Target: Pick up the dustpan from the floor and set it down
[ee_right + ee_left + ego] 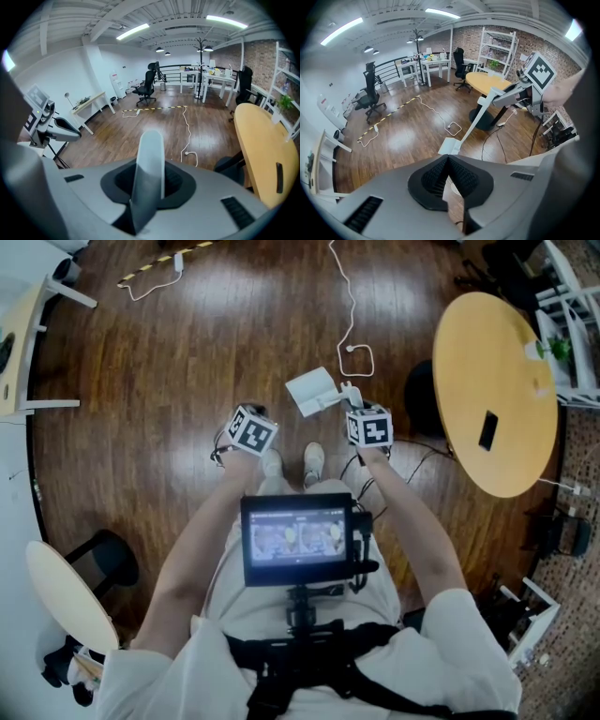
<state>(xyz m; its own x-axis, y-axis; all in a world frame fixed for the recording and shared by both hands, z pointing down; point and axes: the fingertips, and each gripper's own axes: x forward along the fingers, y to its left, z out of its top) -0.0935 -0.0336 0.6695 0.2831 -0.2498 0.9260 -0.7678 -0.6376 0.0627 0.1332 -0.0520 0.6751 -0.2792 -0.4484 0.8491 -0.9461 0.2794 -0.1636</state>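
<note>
Holding the dustpan (314,390) by its long handle is the right tongs (150,180), clamped tight with the pale handle running straight up between the two pads. So the pick-up part looks basically sorted.

The flat scoop end sits out in front of the person's shoes (313,463), over the wood floor (187,352) and just beside a loop of white cable (361,357). From the left gripper view the handle slopes up from the scoop to the right tongs. I honestly can't tell if the scoop is fully clear of the floor or only just skimming it.

The left tongs (448,161) are closed tip to tip with nothing in them, hanging off to the side and not helping with anything.

My read is that this is the carry step, between the grab and the put-down. The next move needs a spot to be picked, and the task doesn't say where, so it could be the floor or the round yellow tabletop (497,390) off to the right.

Whichever it is, the scoop is way out at the far end of that handle, so it'll want to swing. It needs a slow lower with the scoop touching down first. The grip shouldn't open until the whole thing is resting, or the handle will just flop over. I'd also steer clear of that cable.
</note>
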